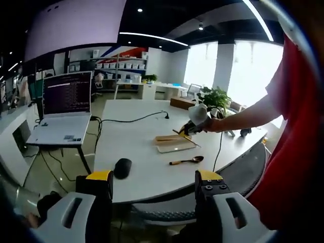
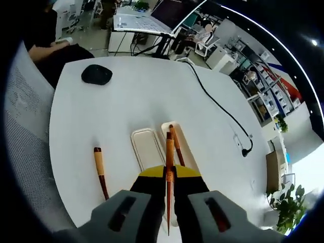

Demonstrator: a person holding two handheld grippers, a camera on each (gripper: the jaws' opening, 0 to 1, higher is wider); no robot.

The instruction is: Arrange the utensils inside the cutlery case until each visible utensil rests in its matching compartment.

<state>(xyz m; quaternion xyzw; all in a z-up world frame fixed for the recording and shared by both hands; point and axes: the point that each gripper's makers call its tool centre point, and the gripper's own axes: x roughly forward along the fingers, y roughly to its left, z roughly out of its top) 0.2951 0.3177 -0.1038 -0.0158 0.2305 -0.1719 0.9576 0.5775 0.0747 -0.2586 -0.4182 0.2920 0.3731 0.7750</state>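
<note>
The cutlery case (image 2: 152,147) lies on the white table (image 2: 126,96), with one chopstick (image 2: 176,147) already in its right-hand compartment. The second chopstick (image 2: 169,167) is clamped between the closed jaws of the right gripper (image 2: 169,188), above that compartment. A spoon (image 2: 100,172) lies on the table left of the case, not yet placed. The left gripper (image 1: 154,182) hangs well back from the table, jaws apart and empty. A mouse (image 2: 96,74) lies at the far side

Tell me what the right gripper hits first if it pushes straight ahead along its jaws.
Most likely the cutlery case on the table. The right gripper is shut on a chopstick whose tip already reaches over the case beside the chopstick lying there. Height above it is unclear.
</note>
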